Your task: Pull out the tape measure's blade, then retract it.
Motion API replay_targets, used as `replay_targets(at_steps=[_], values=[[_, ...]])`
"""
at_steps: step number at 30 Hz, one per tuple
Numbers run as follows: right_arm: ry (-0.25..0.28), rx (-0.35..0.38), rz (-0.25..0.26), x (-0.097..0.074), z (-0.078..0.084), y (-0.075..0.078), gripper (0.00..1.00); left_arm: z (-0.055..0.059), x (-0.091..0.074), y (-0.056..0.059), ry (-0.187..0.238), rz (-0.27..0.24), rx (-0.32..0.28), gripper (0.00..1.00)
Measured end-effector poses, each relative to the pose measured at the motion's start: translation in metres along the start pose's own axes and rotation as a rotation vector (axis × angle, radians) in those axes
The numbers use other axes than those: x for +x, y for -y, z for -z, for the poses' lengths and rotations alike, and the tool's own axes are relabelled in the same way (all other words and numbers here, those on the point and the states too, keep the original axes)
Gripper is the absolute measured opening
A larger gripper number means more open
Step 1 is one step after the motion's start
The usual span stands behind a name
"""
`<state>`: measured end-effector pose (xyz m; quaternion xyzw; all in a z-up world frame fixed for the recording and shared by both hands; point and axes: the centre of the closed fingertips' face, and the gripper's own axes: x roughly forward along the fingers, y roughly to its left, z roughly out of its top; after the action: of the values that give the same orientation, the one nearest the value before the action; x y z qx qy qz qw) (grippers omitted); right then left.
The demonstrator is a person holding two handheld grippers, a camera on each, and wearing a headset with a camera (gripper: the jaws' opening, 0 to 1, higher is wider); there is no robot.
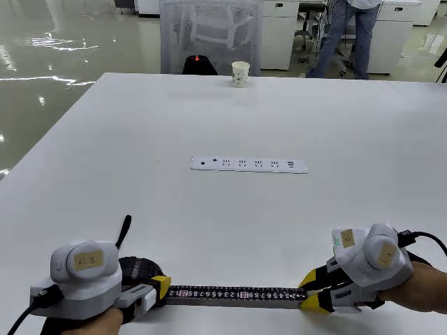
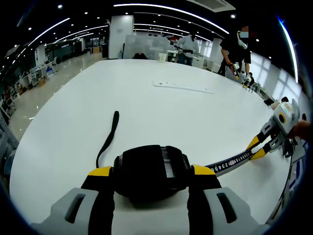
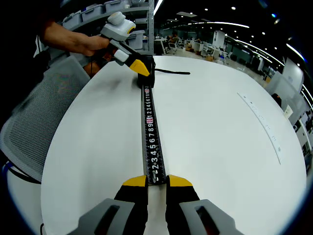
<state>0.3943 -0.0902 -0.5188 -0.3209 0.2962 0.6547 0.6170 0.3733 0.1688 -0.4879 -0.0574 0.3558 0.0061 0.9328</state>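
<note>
A black tape measure case [image 2: 151,170] sits clamped between my left gripper's [image 2: 151,172] yellow-tipped jaws at the table's near left edge [image 1: 140,273]. Its black wrist strap [image 2: 108,134] trails away on the white table. The dark blade [image 1: 236,294] with white numerals runs flat along the table to my right gripper [image 1: 311,291], which is shut on the blade's tip. In the right gripper view the blade [image 3: 148,132] stretches from my right gripper [image 3: 157,182] up to the case [image 3: 146,79] held by the left gripper [image 3: 136,62].
A white power strip [image 1: 248,165] lies across the middle of the white table [image 1: 349,139]. A paper cup [image 1: 240,73] stands at the far edge, with a mesh chair [image 1: 209,35] behind it. A person [image 1: 349,31] stands at the far right.
</note>
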Motion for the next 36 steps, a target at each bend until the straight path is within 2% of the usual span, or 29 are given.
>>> replay_targets(at_steps=[36], values=[[0.015, -0.004, -0.014, 0.016, -0.02, -0.002, 0.1, 0.001, -0.001, 0.0, -0.008, 0.017, -0.013, 0.55]])
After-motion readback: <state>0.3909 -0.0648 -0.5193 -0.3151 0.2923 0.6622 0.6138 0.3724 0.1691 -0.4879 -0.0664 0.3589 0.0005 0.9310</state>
